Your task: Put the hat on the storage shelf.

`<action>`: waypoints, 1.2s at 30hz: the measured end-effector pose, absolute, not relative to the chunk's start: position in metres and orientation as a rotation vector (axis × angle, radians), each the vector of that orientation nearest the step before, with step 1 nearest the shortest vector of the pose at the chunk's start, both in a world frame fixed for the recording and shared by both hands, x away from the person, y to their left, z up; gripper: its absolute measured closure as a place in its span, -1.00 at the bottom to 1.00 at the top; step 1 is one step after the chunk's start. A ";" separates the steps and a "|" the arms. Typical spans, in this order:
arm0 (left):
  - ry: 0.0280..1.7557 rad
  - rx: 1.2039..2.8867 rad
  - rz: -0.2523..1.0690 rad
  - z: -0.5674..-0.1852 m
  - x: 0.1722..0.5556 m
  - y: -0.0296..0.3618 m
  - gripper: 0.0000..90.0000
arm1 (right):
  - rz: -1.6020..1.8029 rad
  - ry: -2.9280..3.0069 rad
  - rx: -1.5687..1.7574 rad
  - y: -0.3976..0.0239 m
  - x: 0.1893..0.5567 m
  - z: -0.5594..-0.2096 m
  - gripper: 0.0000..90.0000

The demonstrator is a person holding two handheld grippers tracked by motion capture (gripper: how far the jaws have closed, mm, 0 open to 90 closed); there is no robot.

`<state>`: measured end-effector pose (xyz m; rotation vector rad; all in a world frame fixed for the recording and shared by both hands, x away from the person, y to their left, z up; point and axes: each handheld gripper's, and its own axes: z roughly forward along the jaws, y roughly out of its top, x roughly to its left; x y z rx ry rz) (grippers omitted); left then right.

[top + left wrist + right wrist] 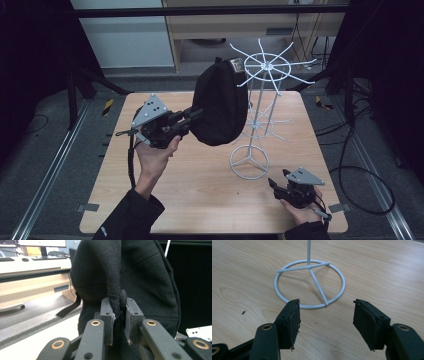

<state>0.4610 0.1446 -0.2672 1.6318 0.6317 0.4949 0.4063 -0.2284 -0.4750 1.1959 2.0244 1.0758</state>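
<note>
Right gripper [325, 315] closest in, sitting low near the worktop's [200, 200] front right corner, fingers [290, 320] spread wide with nothing between, aimed at the ring base of the white wire rack [252, 125]. Plenty of bare wood around it. Black bag [220, 102] held up above the worktop's back half, long axis roughly upright, touching the rack's top spokes. Left gripper [119, 315] clamped on the bag's strap [115, 285], bag body just beyond the fingers.
</note>
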 end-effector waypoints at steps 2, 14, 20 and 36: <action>0.637 1.642 0.496 -0.270 0.463 0.143 0.73 | 1.076 2.025 1.196 -0.228 0.406 -0.475 -0.15; 0.659 1.657 0.505 -0.277 0.467 0.139 0.40 | 1.078 2.025 1.199 -0.228 0.406 -0.475 -0.15; 0.660 1.641 0.537 -0.278 0.457 0.148 0.09 | 1.078 2.022 1.200 -0.228 0.406 -0.475 -0.16; 0.800 1.666 0.569 -0.335 0.431 0.210 -0.32 | 1.077 2.000 1.220 -0.233 0.407 -0.475 -0.27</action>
